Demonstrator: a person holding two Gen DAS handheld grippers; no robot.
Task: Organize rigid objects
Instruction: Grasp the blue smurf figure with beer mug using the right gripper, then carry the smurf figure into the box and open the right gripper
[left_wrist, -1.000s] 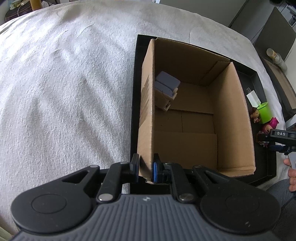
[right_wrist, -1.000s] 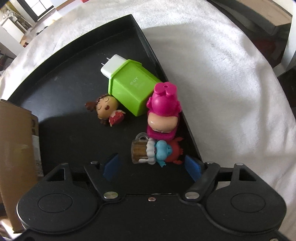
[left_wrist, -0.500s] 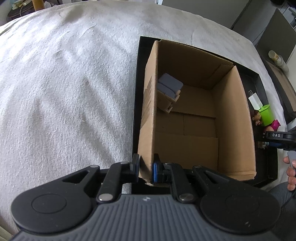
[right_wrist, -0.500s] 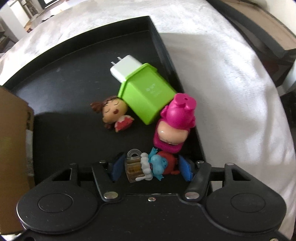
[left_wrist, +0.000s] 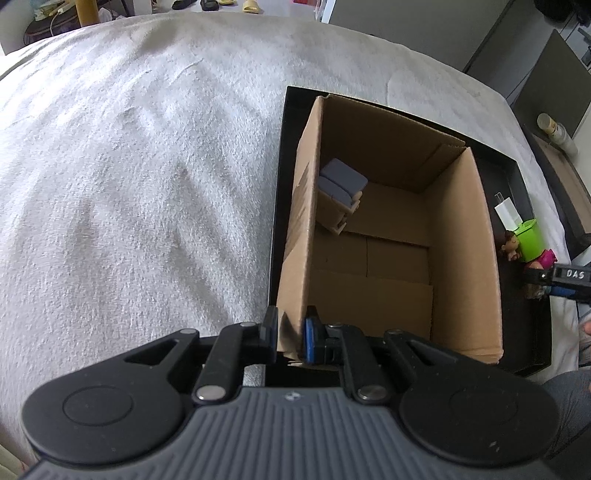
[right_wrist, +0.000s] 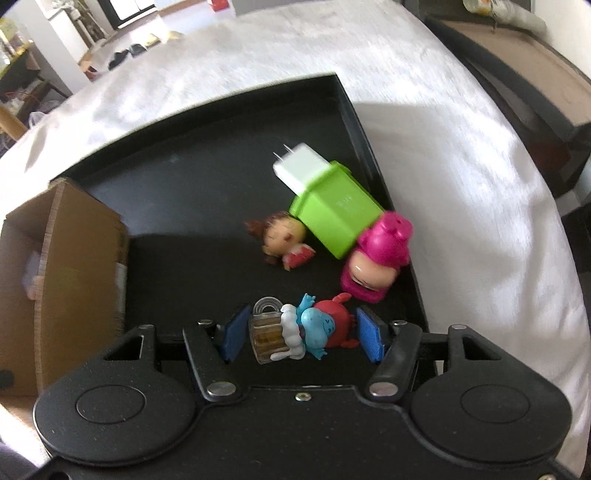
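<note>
My left gripper (left_wrist: 291, 334) is shut on the near left wall of an open cardboard box (left_wrist: 458, 258), which stands in a black tray (left_wrist: 406, 107). A grey-topped block (left_wrist: 341, 179) leans inside the box at its far left. In the right wrist view my right gripper (right_wrist: 302, 336) is shut on a small blue-and-red figurine with a beer mug (right_wrist: 310, 328), held lying sideways just above the tray floor (right_wrist: 184, 166). Beyond it lie a pink figurine (right_wrist: 376, 258), a green box (right_wrist: 336, 214), a white charger (right_wrist: 299, 166) and a brown-haired doll (right_wrist: 282, 238).
The tray sits on a white fluffy cover (left_wrist: 129, 184) that spreads wide to the left. The cardboard box (right_wrist: 74, 258) stands left of the right gripper. A dark bench (right_wrist: 535, 74) runs along the right side. Part of a hand (left_wrist: 585, 328) shows at the right edge.
The right gripper's jaws came together on the blue-and-red figurine and lifted it off the tray, and the view rolled. The left gripper kept its hold on the box wall.
</note>
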